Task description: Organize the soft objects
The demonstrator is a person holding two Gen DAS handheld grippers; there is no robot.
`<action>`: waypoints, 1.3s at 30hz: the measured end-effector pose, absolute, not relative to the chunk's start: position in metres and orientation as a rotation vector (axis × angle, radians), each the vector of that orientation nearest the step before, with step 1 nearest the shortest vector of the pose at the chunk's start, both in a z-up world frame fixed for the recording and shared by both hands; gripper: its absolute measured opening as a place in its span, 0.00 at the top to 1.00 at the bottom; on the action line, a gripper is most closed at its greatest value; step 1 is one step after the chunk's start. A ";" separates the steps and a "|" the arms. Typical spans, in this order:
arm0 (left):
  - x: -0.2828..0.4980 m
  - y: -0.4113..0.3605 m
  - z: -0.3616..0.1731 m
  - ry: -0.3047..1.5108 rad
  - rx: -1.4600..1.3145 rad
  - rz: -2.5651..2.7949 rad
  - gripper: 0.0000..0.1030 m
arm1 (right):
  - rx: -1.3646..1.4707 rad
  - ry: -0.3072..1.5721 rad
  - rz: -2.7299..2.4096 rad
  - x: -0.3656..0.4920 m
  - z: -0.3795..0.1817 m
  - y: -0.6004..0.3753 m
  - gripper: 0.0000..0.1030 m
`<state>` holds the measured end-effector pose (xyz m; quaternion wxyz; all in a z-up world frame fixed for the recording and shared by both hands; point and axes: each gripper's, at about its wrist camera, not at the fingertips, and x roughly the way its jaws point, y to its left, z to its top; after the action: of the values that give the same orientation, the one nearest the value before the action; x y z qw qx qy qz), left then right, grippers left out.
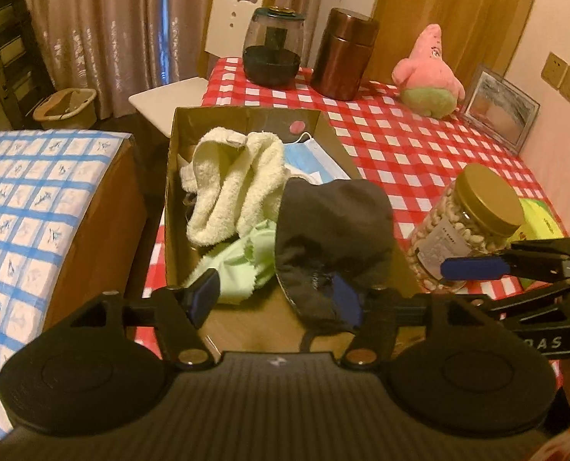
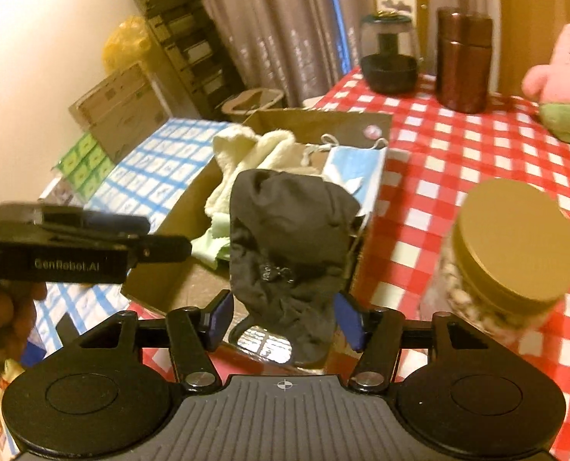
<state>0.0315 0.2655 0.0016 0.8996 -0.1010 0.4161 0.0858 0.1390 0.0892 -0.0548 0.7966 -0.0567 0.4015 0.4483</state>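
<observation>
An open cardboard box (image 1: 169, 176) on the red-checked table holds a cream towel (image 1: 231, 180), a blue face mask (image 1: 315, 157) and a pale green cloth (image 1: 242, 261). A black cloth (image 1: 335, 230) sits bunched over the box's near right part. My left gripper (image 1: 275, 299) is open above the box's near end, and the black cloth covers its right fingertip. My right gripper (image 2: 285, 322) is open with the black cloth (image 2: 289, 230) between its fingers; the pads do not press it. A pink star plush (image 1: 427, 73) sits far right on the table.
A nut jar with a gold lid (image 1: 473, 223) stands close to the right of the box. A brown canister (image 1: 344, 53) and a dark glass jar (image 1: 273, 50) stand at the table's far edge, a picture frame (image 1: 500, 107) by the wall. A blue-checked surface (image 1: 35, 211) lies left.
</observation>
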 end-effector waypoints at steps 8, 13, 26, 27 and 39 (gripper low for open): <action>0.011 0.243 0.006 0.832 -0.275 0.248 0.12 | -0.120 0.840 0.918 0.121 -0.038 0.060 0.27; -0.009 0.231 0.012 0.810 -0.286 0.330 0.07 | -0.098 0.835 0.881 0.109 -0.030 0.042 0.24; -0.063 0.192 0.050 0.778 -0.281 0.402 0.04 | -0.070 0.806 0.817 0.064 -0.005 0.007 0.21; -0.068 0.188 0.052 0.781 -0.280 0.402 0.04 | -0.069 0.805 0.816 0.059 -0.005 0.005 0.20; -0.115 0.149 0.059 0.784 -0.308 0.359 0.05 | -0.071 0.806 0.787 0.015 -0.013 -0.031 0.20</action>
<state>-0.1150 0.1488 0.0589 0.8970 -0.1487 0.3783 0.1734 0.0147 -0.0312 -0.0133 0.8449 -0.0338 0.3821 0.3728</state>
